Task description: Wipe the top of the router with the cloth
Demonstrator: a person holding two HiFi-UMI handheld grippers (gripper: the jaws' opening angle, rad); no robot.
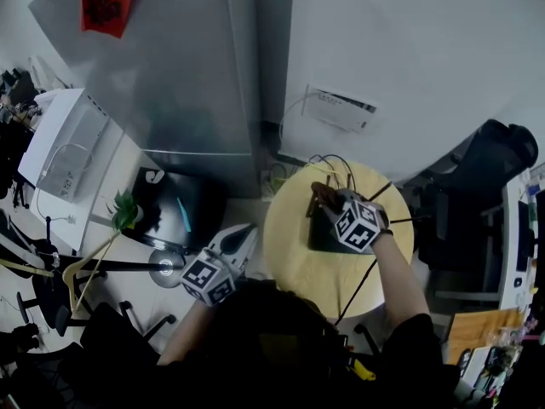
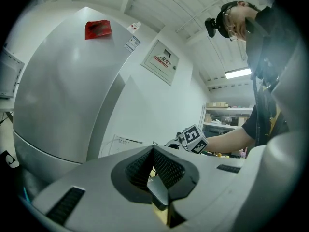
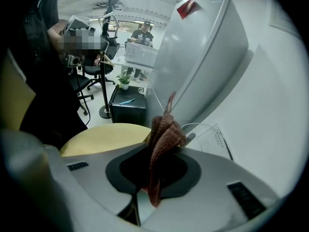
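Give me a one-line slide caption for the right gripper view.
Right gripper, fingers shut on a reddish-brown cloth, poised over the round yellow table beside a grey fridge.

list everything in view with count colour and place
round wooden table: one, pale yellow, centre
flat router with antennas: one, black, on the table
knitted cloth: one, reddish brown, in the right claw
tall refrigerator: one, grey, behind the table
paper square: one, red, on the refrigerator
wall box: one, white, right of the refrigerator
low cabinet: one, black, left of the table
leafy plant: one, green, near the cabinet
office chair: one, black, far right
left claw: one, grey, shut, empty
right claw: one, grey, shut on the cloth
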